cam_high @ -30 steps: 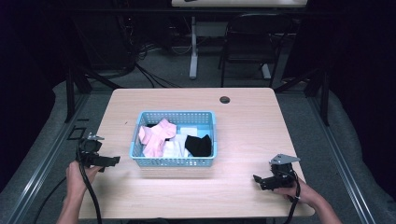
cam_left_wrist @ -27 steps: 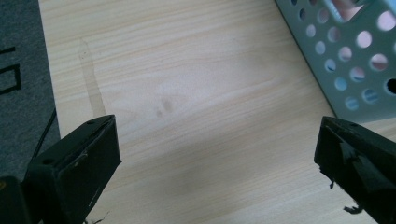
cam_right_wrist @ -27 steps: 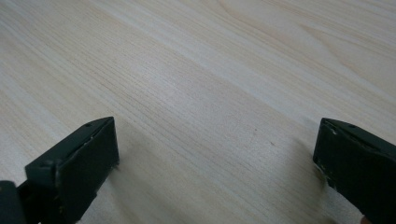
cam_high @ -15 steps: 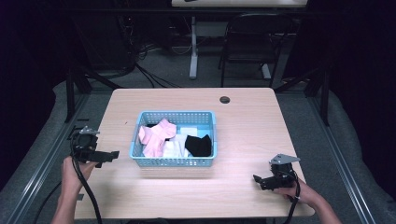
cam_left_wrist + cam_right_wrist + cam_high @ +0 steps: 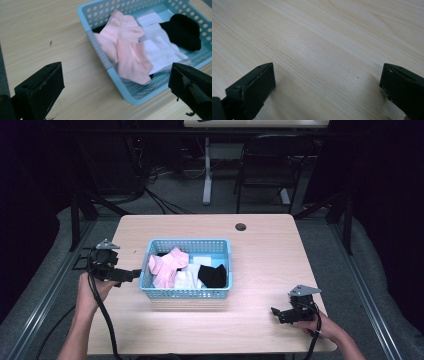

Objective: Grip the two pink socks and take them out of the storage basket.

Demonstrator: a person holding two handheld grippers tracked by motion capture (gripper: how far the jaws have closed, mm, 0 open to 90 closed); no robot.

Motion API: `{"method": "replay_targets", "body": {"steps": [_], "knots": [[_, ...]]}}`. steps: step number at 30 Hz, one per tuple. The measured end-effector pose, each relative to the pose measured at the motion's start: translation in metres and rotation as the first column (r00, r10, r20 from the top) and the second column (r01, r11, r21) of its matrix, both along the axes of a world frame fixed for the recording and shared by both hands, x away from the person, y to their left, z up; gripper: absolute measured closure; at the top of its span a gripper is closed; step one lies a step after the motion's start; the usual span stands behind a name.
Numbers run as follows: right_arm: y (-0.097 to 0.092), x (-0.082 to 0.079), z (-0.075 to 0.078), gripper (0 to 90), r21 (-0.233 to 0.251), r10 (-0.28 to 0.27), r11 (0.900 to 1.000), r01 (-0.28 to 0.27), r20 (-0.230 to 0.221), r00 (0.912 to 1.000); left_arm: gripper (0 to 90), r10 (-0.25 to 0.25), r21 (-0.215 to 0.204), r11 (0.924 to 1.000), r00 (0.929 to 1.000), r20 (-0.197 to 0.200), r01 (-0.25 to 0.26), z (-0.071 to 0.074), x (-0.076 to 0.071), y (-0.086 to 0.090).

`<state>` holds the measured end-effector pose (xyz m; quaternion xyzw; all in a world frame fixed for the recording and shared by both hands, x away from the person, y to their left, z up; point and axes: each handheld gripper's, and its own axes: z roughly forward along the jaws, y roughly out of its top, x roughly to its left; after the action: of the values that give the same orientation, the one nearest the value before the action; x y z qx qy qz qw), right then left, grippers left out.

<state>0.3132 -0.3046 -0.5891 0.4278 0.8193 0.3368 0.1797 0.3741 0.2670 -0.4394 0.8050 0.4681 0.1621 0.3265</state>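
Observation:
A light blue plastic basket (image 5: 186, 293) stands in the middle of the wooden table (image 5: 260, 250). It holds pink socks (image 5: 167, 264), white cloth (image 5: 187, 279) and a black sock (image 5: 212, 275). My left gripper (image 5: 131, 275) hovers open just left of the basket, its jaws pointing at the basket's left wall. In the left gripper view the pink socks (image 5: 125, 47) drape over the basket (image 5: 100, 52) rim between the wide-spread jaws, with the black sock (image 5: 183, 31) behind. My right gripper (image 5: 276, 312) rests open near the table's front right, over bare wood (image 5: 324, 50).
A small dark round hole (image 5: 240, 226) sits near the table's far edge. A metal chair (image 5: 265, 165) and a table leg (image 5: 206, 175) stand on the floor beyond, with cables. Bare wood lies right of the basket and along the front.
My left gripper has lifted and shifted away from me along the basket's left side. The right gripper has stayed put.

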Motion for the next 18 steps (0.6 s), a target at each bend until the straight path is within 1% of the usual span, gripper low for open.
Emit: {"method": "replay_targets", "body": {"steps": [2, 3, 4, 5, 6, 7, 8, 9, 10, 11, 12, 13, 14, 15, 16, 17, 18], "knots": [[0.000, 0.000, 0.000, 0.0, 0.000, 0.001, 1.0000, -0.001, 0.001, 1.0000, 0.0, -0.020, 0.003, 0.9998, 0.9998, 0.004, 0.020, 0.003, 0.005, -0.009], [0.000, 0.000, 0.000, 0.0, -0.001, 0.001, 1.0000, -0.001, 0.001, 1.0000, 0.0, -0.038, 0.008, 0.9993, 0.9993, -0.004, 0.038, 0.003, 0.011, -0.019], [0.000, 0.000, 0.000, 0.0, 0.000, 0.001, 1.0000, -0.001, 0.001, 1.0000, 0.1, -0.038, 0.008, 0.9993, 0.9993, -0.004, 0.038, 0.003, 0.011, -0.019], [0.000, 0.000, 0.000, 0.0, 0.000, 0.001, 1.0000, -0.001, 0.001, 1.0000, 0.1, -0.048, 0.006, 0.9988, 0.9988, -0.009, 0.048, 0.003, 0.014, -0.023], [0.000, 0.000, 0.000, 0.0, -0.002, 0.001, 1.0000, -0.001, 0.001, 1.0000, 0.5, -0.063, 0.003, 0.9980, 0.9979, -0.016, 0.063, 0.002, 0.020, -0.030], [0.000, 0.000, 0.000, 0.0, -0.001, 0.001, 1.0000, -0.001, 0.001, 1.0000, 0.0, -0.063, 0.003, 0.9980, 0.9979, -0.016, 0.063, 0.002, 0.020, -0.030], [0.000, 0.000, 0.000, 0.0, -0.001, 0.001, 1.0000, -0.001, 0.001, 1.0000, 0.0, -0.073, -0.009, 0.9973, 0.9969, -0.028, 0.073, 0.001, 0.023, -0.033], [0.000, 0.000, 0.000, 0.0, 0.000, 0.001, 1.0000, -0.001, 0.001, 1.0000, 0.0, -0.083, -0.025, 0.9963, 0.9959, -0.034, 0.083, -0.001, 0.028, -0.041], [0.000, 0.000, 0.000, 0.0, 0.000, 0.001, 1.0000, -0.001, 0.001, 1.0000, 0.0, -0.083, -0.025, 0.9963, 0.9959, -0.034, 0.083, -0.001, 0.028, -0.041], [0.000, 0.000, 0.000, 0.0, -0.001, 0.001, 1.0000, -0.001, 0.001, 1.0000, 0.0, -0.094, -0.030, 0.9953, 0.9947, -0.042, 0.093, -0.002, 0.031, -0.044], [0.000, 0.000, 0.000, 0.0, -0.001, 0.001, 1.0000, -0.001, 0.001, 1.0000, 0.0, -0.108, -0.022, 0.9940, 0.9926, -0.056, 0.107, -0.005, 0.036, -0.052], [0.000, 0.000, 0.000, 0.0, 0.000, 0.003, 1.0000, -0.003, 0.000, 1.0000, 0.1, -0.118, -0.021, 0.9929, 0.9908, -0.066, 0.117, -0.007, 0.038, -0.055], [0.000, 0.000, 0.000, 0.0, 0.001, 0.001, 1.0000, -0.001, 0.001, 1.0000, 0.3, -0.125, -0.017, 0.9921, 0.9891, -0.078, 0.124, -0.010, 0.041, -0.059], [0.000, 0.000, 0.000, 0.0, 0.001, 0.001, 1.0000, -0.001, 0.001, 1.0000, 0.3, -0.125, -0.017, 0.9921, 0.9891, -0.078, 0.124, -0.010, 0.041, -0.059], [0.000, 0.000, 0.000, 0.0, 0.000, 0.001, 1.0000, -0.001, 0.001, 1.0000, 0.3, -0.131, -0.016, 0.9914, 0.9871, -0.093, 0.130, -0.012, 0.044, -0.062], [0.000, 0.000, 0.000, 0.0, 0.000, 0.002, 1.0000, -0.002, 0.001, 1.0000, 1.4, -0.144, -0.020, 0.9895, 0.9834, -0.110, 0.143, -0.017, 0.048, -0.068], [0.000, 0.000, 0.000, 0.0, -0.001, 0.001, 1.0000, -0.001, 0.001, 1.0000, 2.2, -0.149, -0.020, 0.9889, 0.9819, -0.118, 0.147, -0.019, 0.050, -0.070]]}}
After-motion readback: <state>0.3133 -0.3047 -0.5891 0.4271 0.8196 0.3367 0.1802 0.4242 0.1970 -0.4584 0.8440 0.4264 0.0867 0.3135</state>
